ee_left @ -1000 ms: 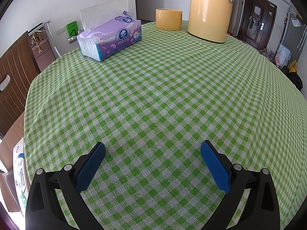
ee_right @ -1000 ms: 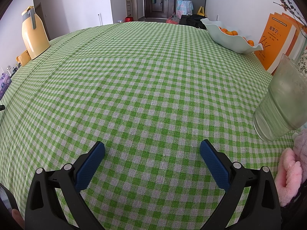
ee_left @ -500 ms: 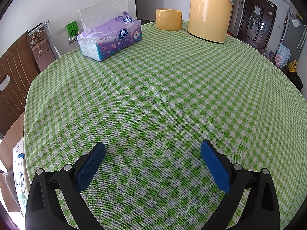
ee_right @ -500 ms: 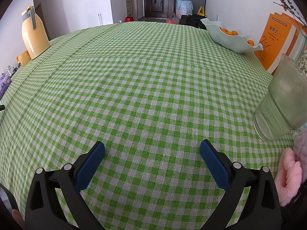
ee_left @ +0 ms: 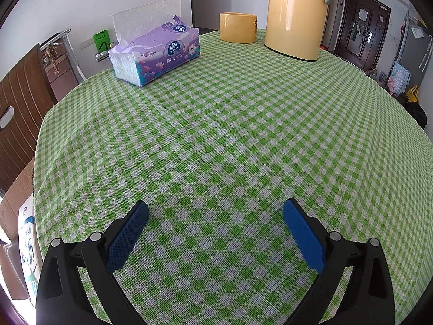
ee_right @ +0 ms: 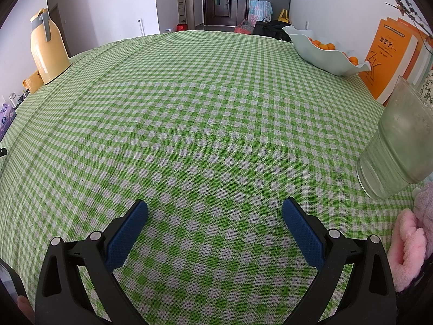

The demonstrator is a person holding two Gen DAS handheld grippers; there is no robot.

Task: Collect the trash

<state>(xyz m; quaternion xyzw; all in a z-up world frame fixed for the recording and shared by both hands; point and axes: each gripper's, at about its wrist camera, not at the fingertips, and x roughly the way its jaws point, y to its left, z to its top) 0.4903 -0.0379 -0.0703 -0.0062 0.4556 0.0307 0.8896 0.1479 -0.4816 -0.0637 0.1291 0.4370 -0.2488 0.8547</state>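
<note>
Both grippers, left gripper (ee_left: 215,211) and right gripper (ee_right: 215,211), spread apart above green checked tablecloth (ee_left: 230,124).

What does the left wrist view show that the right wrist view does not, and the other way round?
Only the left wrist view shows the sheet standing out of the tissue pack and the open left gripper.

Only the right wrist view shows the fruit bowl, orange books, clear cup, pink plush item and the open right gripper.

Both show the yellow jug, the yellow cup and the green checked tablecloth. No trash appears in either.
</note>
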